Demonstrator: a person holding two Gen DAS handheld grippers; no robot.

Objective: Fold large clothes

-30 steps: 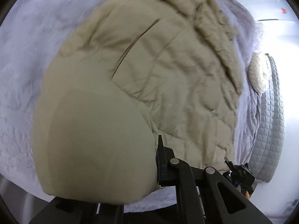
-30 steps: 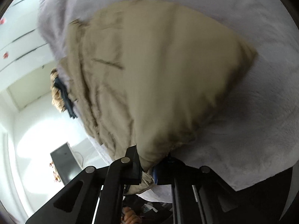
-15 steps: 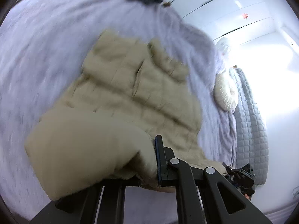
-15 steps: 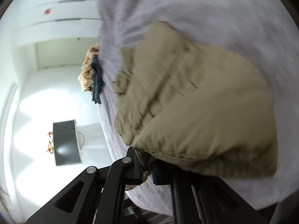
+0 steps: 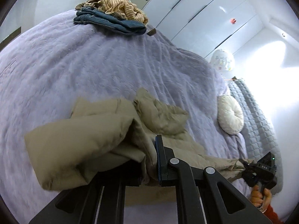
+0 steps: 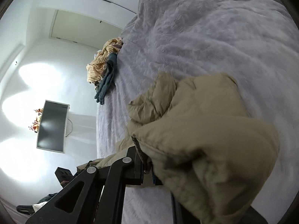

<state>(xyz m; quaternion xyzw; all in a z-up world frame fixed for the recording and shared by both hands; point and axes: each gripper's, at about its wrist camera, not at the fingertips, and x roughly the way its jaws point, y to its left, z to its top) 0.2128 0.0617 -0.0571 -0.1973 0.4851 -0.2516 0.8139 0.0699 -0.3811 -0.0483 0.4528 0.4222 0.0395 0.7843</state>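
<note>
A tan quilted jacket (image 5: 89,141) lies bunched on a lilac bedspread (image 5: 74,61). My left gripper (image 5: 149,160) is shut on one edge of the jacket, with fabric draped over its left finger. My right gripper (image 6: 147,166) is shut on another edge of the jacket (image 6: 205,149), whose bulk hangs over its right finger. The right gripper also shows in the left wrist view (image 5: 259,169), at the far right, pinching the jacket's stretched hem. The bedspread also shows in the right wrist view (image 6: 214,43).
A pile of folded jeans and a striped top (image 5: 112,13) sits at the far end of the bed, also in the right wrist view (image 6: 104,67). A round white cushion (image 5: 230,117) lies by the quilted headboard (image 5: 252,112). White wardrobe doors (image 5: 205,18) and a wall screen (image 6: 52,127) stand beyond.
Both grippers have lifted and pulled the jacket's edge back toward me. The jacket went from spread flat and filling the views to a low bunched heap, and the far bed and room came into view.
</note>
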